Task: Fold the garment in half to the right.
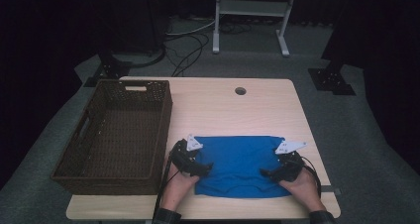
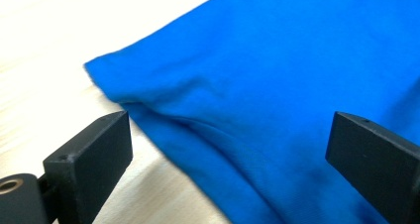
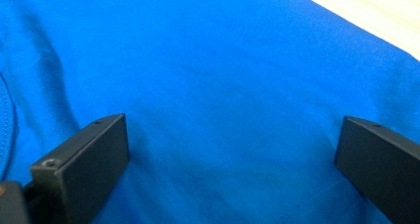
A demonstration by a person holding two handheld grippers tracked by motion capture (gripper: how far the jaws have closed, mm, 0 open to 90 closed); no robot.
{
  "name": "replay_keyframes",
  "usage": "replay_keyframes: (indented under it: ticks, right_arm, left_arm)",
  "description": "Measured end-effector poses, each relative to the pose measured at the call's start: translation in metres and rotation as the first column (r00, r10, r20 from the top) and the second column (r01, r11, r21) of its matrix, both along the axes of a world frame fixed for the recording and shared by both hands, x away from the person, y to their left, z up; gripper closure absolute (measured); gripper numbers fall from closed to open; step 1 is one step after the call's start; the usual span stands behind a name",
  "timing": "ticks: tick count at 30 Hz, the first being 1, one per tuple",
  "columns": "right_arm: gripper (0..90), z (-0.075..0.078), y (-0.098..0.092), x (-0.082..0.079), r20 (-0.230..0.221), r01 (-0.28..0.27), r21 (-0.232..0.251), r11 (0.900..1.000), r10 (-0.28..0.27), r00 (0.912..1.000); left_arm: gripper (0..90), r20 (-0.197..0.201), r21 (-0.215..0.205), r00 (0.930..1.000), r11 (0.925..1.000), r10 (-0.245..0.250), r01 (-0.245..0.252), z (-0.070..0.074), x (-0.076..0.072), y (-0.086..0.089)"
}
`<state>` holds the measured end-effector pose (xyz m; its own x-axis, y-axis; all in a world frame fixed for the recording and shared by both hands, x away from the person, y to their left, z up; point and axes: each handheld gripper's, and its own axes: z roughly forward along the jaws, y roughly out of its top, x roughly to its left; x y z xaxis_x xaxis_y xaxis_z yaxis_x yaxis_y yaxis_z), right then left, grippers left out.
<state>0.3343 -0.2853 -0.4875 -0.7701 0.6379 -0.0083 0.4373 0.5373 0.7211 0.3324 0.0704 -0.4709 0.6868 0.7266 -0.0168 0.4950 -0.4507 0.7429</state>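
A blue garment (image 1: 240, 162) lies flat on the near part of the wooden table (image 1: 213, 105), folded into a rough rectangle. My left gripper (image 1: 207, 169) rests over its left edge and my right gripper (image 1: 265, 173) over its right side, both pointing inward. In the left gripper view the blue garment (image 2: 277, 85) shows a folded edge running between the wide-apart jaws, and my left gripper (image 2: 230, 159) is open. In the right gripper view the blue garment (image 3: 223, 85) spreads under my right gripper (image 3: 233, 169), which is open too, with nothing pinched.
A dark brown wicker basket (image 1: 99, 172) stands empty on the table's left side, close to my left hand. A round cable hole (image 1: 240, 90) sits near the table's far edge. Beyond the table stands a white frame (image 1: 250, 16) with cables on the grey floor.
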Motion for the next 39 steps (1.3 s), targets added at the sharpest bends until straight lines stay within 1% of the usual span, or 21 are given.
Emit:
replay_keyframes:
  ticks: [2,3,6,7,8,11,14,17,20,21,22,23,24,26,27,28,30,31,33,36,39]
  right_arm:
    - [0.0,0.000,0.000,0.000,0.000,0.001,0.001,1.000,-0.001,1.0000]
    - [0.0,0.000,0.000,0.000,-0.001,0.002,0.001,1.000,-0.002,1.0000]
    - [0.0,0.000,0.000,0.000,0.000,0.002,0.000,1.000,-0.002,1.0000]
    - [0.0,0.000,0.000,0.000,-0.001,0.003,0.000,1.000,-0.003,1.0000]
    - [0.0,0.000,0.000,0.000,-0.001,0.003,0.000,1.000,-0.003,1.0000]
    - [0.0,0.000,0.000,-0.001,0.000,0.003,0.000,1.000,-0.003,1.0000]
    - [0.0,0.000,0.000,-0.001,0.000,0.004,0.000,1.000,-0.004,1.0000]
    - [0.0,0.000,0.000,-0.001,0.000,0.004,0.000,1.000,-0.004,1.0000]
    - [0.0,0.000,0.000,-0.001,-0.001,0.004,0.000,1.000,-0.004,1.0000]
    - [0.0,0.000,0.000,-0.001,0.000,0.004,0.000,1.000,-0.004,1.0000]
    - [0.0,0.000,0.000,-0.001,-0.001,0.004,0.000,1.000,-0.004,1.0000]
    - [0.0,0.000,0.000,-0.001,-0.001,0.004,0.001,1.000,-0.004,1.0000]
    - [0.0,0.000,0.000,-0.001,-0.001,0.004,0.001,1.000,-0.004,1.0000]
    - [0.0,0.000,0.000,-0.001,-0.001,0.006,0.001,1.000,-0.006,1.0000]
    - [0.0,0.000,0.000,-0.001,-0.001,0.006,0.001,1.000,-0.006,1.0000]
    - [0.0,0.000,0.000,-0.001,-0.001,0.006,0.001,1.000,-0.006,1.0000]
    - [0.0,0.000,0.000,-0.001,0.001,0.007,-0.001,1.000,-0.007,1.0000]
    - [0.0,0.000,0.000,-0.002,0.002,0.009,0.002,1.000,-0.009,1.0000]
    - [0.0,0.001,-0.002,-0.004,0.013,0.012,0.000,1.000,-0.012,0.9998]
    - [0.0,0.005,-0.011,-0.007,-0.007,0.034,0.004,0.999,-0.034,0.9994]
    - [0.0,0.006,-0.023,-0.011,-0.018,0.042,0.024,0.999,-0.042,0.9990]
  left_arm:
    - [5.7,-0.001,-0.010,1.0000,0.9999,0.007,-0.007,0.000,0.000,0.001]
    - [11.6,-0.003,-0.014,0.9999,0.9998,0.014,-0.014,0.001,0.001,0.003]
    - [15.0,-0.006,-0.016,0.9993,0.9992,0.036,-0.036,0.002,0.000,0.005]
    - [19.6,-0.011,-0.019,0.9992,0.9991,0.038,-0.038,0.002,0.000,0.005]
    - [19.6,-0.010,-0.022,0.9993,0.9991,0.036,-0.036,0.001,0.000,0.006]
    - [24.8,-0.030,-0.036,0.9986,0.9984,0.043,-0.044,-0.003,-0.001,0.008]
    - [27.1,-0.037,-0.035,0.9982,0.9982,0.047,-0.048,-0.005,-0.001,0.008]
    - [32.5,-0.041,-0.033,0.9983,0.9985,0.041,-0.043,-0.006,-0.002,0.007]
    - [36.9,-0.035,-0.028,0.9985,0.9986,0.043,-0.044,-0.006,-0.003,0.005]
    - [36.9,-0.036,-0.026,0.9986,0.9988,0.040,-0.041,-0.006,-0.003,0.005]
    - [38.7,-0.037,-0.024,0.9986,0.9989,0.039,-0.040,-0.006,-0.003,0.004]
    - [42.8,-0.038,-0.022,0.9986,0.9991,0.036,-0.037,-0.005,-0.003,0.004]
    - [42.8,-0.041,-0.021,0.9987,0.9993,0.030,-0.031,-0.005,-0.004,0.002]
    - [51.5,-0.045,-0.015,0.9989,0.9998,0.015,-0.015,-0.004,-0.005,0.000]
    - [57.8,-0.047,-0.014,0.9988,0.9998,0.012,-0.013,-0.003,-0.005,-0.001]
    - [66.0,-0.062,-0.017,0.9981,0.9998,0.007,-0.008,-0.002,-0.005,-0.001]
    - [77.4,-0.086,-0.045,0.9962,0.9990,-0.008,0.004,-0.003,-0.004,0.000]
    - [80.7,-0.088,-0.049,0.9961,0.9988,-0.010,0.006,-0.003,-0.004,0.000]
    - [82.1,-0.088,-0.043,0.9961,0.9991,-0.005,0.002,-0.003,-0.005,0.000]
    - [82.2,-0.088,-0.031,0.9962,0.9995,0.004,-0.007,-0.002,-0.006,0.003]
    - [82.1,-0.092,-0.036,0.9957,0.9992,0.012,-0.016,-0.002,-0.005,0.008]
